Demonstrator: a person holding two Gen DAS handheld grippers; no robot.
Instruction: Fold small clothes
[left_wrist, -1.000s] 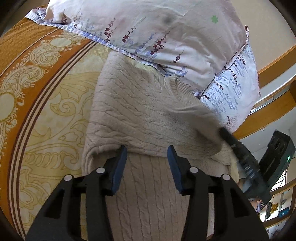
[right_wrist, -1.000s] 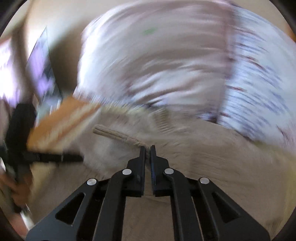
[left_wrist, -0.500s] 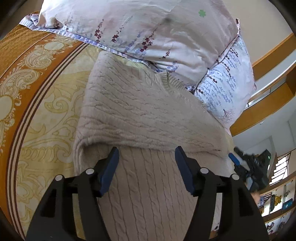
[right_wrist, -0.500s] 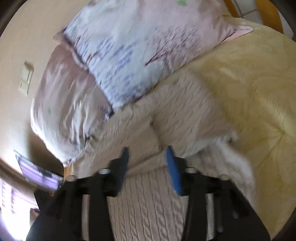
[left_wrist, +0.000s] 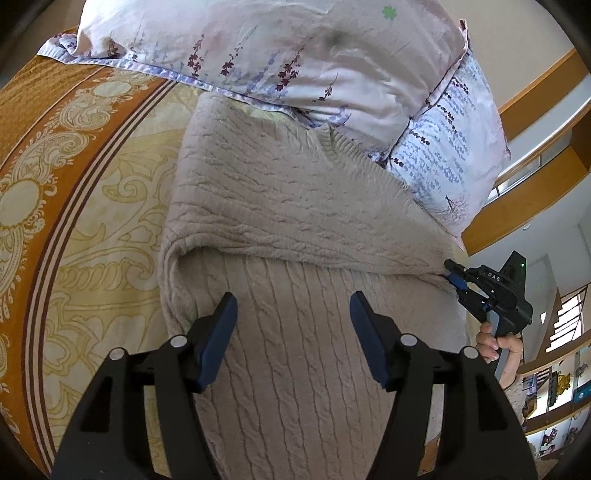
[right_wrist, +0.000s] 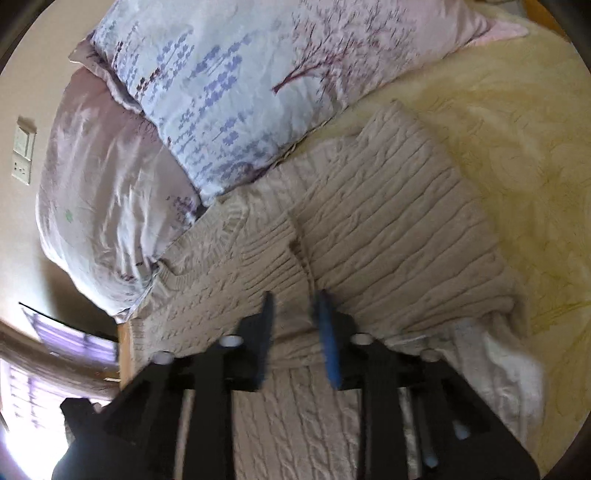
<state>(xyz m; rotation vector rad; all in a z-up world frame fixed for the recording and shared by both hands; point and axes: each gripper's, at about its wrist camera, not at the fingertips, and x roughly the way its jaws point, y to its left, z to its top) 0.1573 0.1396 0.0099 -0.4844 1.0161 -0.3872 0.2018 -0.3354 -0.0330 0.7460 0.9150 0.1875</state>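
A: The left tool (left_wrist: 291, 332) stands wider than a second ago, and nothing sits between its pads. It hovers over the sweater's (left_wrist: 295, 206) lower panel, just below the fold edge.

B: And the right tool (right_wrist: 295, 328)?

A: It has swung across from the far side and rolled over. A second ago it was pinched shut on a knit edge; now it is at the sweater's right corner, jaws narrow and closing. From its own view the fabric runs up between the blurred fingers, but I can't tell if the pads have bitten yet.

B: So where does that leave the fold?

A: The sweater lies on the bed (left_wrist: 92, 206), its upper part doubled down over the lower, so one fold looks laid. My guess is that the right hand is taking a fresh corner for the next fold.

B: Anything in the way?

A: Two flowered pillows (left_wrist: 295, 55) press against the sweater's top edge, and its ribbed edge touches them. A fold toward that side would be crowded. A white cloth (right_wrist: 498, 354) also pokes out beside the sweater near the right tool.
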